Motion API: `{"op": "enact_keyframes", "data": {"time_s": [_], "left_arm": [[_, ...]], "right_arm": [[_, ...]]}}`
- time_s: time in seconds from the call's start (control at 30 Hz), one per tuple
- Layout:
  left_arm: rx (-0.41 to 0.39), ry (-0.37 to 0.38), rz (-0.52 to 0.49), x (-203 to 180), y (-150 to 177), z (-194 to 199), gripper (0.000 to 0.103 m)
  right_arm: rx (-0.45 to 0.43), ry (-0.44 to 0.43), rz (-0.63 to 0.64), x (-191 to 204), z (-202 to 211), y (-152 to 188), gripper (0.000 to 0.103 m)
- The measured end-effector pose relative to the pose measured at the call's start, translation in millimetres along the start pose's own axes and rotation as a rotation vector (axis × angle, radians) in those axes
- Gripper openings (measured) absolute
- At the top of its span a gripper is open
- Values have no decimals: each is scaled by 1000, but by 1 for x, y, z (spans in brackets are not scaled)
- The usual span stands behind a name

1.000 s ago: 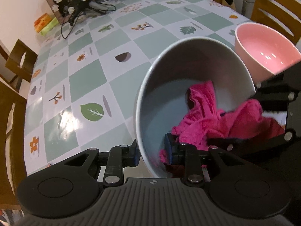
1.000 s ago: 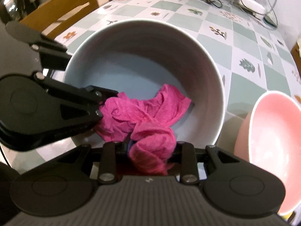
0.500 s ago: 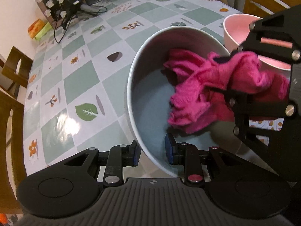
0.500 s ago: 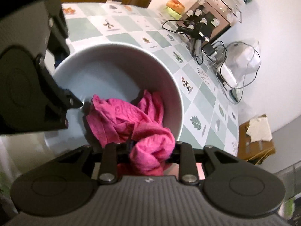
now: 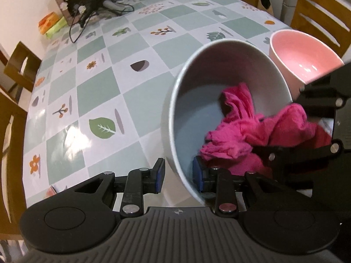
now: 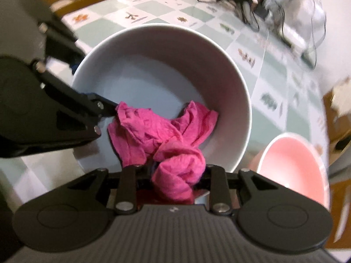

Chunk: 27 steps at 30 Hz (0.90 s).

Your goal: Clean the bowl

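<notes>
- The grey bowl [image 5: 221, 70] is held tilted over the tabletop [image 5: 140, 50]; its mouth is turned toward the cameras, so the inside is seen and the base points away and down.
- The near rim of the bowl is pinched by the left claw [image 5: 178, 174]: one blue pad [image 5: 159, 173] is set on the outer wall and the other on the inner wall, with the wall between them.
- In the right wrist view the same bowl [image 6: 162, 43] is seen nearly round, with the left claw [image 6: 96, 107] reaching over its left rim.
- A magenta cloth [image 6: 166, 131] is clamped in the right claw [image 6: 175, 179]; the fingers are pressed together on a bunched fold of it, and the pads themselves are hidden by the cloth.
- The loose part of the cloth [image 5: 252, 129] is spread inside the bowl, against the lower inner wall and the bottom.
- The right claw [image 5: 307, 135] is seen at the right side of the left wrist view, at the bowl's mouth.
- A pink bowl [image 5: 305, 59] is standing upright on the tabletop, just beside the grey one, with its mouth upward.
- At the far end of the tabletop, cables [image 5: 87, 15] and small devices are lying.
- Wooden chairs [image 5: 19, 65] are placed around the tabletop.
</notes>
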<state>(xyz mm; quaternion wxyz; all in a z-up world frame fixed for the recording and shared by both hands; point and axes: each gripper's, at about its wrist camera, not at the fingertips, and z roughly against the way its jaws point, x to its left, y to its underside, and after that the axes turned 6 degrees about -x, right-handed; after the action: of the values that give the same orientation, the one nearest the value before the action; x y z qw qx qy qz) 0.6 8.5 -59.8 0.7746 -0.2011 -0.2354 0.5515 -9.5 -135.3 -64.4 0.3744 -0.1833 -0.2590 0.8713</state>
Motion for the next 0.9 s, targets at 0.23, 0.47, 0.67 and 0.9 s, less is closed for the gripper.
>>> {"op": "enact_keyframes", "data": {"time_s": [0.23, 0.47, 0.67, 0.9], "left_arm": [[0, -26, 26, 0, 1, 3, 28], [-4, -38, -51, -13, 5, 7, 25], [7, -41, -111, -19, 13, 8, 29], [1, -50, -132, -23, 16, 10, 30]], "right_arm": [[22, -148, -248, -17, -4, 1, 31], [13, -171, -244, -14, -5, -3, 30], [9, -71, -11, 5, -2, -10, 30], [-50, 180, 362, 43, 5, -4, 29]]}}
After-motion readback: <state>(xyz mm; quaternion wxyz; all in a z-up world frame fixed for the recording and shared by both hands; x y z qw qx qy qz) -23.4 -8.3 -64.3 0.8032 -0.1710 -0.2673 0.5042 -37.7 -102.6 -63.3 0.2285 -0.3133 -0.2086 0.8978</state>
